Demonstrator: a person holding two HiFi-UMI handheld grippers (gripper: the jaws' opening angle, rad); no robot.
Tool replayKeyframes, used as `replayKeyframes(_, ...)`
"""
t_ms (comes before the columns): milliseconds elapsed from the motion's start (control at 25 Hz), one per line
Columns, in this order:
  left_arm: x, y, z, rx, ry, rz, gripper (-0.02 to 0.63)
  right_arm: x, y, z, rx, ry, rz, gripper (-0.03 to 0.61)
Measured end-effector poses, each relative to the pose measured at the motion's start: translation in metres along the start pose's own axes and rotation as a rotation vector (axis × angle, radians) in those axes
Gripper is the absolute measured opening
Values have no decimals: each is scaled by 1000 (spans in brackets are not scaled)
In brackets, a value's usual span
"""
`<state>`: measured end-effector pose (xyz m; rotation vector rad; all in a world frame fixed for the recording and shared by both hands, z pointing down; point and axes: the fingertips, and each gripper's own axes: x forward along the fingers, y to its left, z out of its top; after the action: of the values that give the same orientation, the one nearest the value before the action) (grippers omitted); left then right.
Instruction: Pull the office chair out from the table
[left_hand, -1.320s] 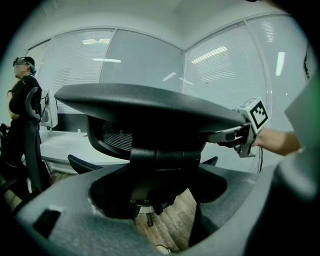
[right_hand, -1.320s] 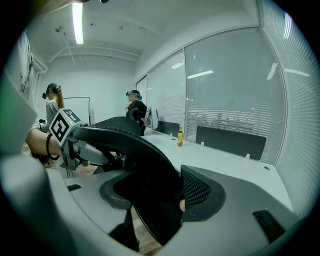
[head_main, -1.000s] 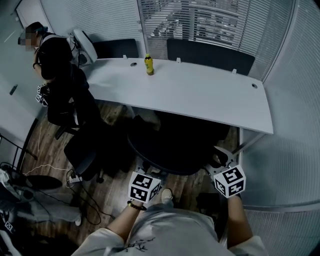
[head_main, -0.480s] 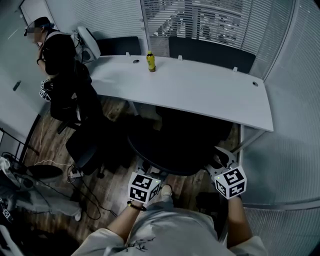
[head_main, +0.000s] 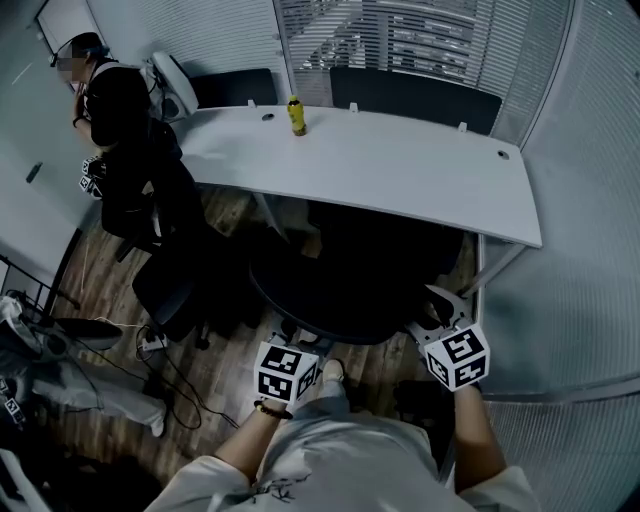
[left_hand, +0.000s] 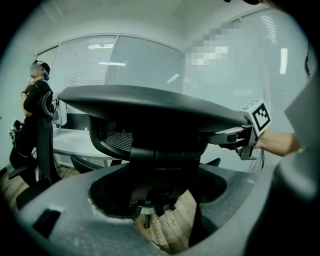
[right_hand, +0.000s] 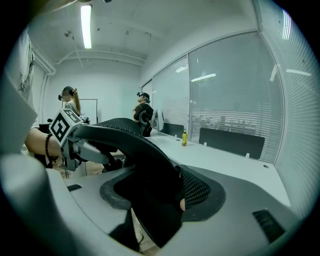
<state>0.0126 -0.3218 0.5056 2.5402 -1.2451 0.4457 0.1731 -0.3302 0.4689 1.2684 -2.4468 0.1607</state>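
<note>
Left gripper (left_hand: 159, 172) jaws are clamped on the chair (head_main: 350, 290) backrest rim. Right gripper (right_hand: 167, 200) jaws grip the same rim.

Meeting room.
- Floor (head_main: 225, 375): dark wood planks, with loose cables (head_main: 172, 372) at the left.
- Table (head_main: 400, 180): long and white, with a yellow bottle (head_main: 296, 115) standing near its far edge.
- Dark screen panels (head_main: 415, 98): two, set beyond the table's far edge.
- Spare black chair (head_main: 165, 295): left of the table.
- Glazed partitions (head_main: 590, 200): behind the table and at the right, with slat blinds (head_main: 420, 40) lowered.
- Left wall (head_main: 20, 215): plain and pale.
- Ceiling (right_hand: 115, 30): white, with one tube lamp (right_hand: 86, 27) lit.
</note>
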Motion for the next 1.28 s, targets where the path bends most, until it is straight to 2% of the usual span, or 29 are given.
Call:
replayKeyframes(800, -68, -49, -34, -9, -22, 30, 327, -60, 54, -20, -15, -24, 28, 232)
replayKeyframes(1280, -97, -57, -48, -9, -21, 36, 328, -75, 82, -25, -38, -12, 52, 230)
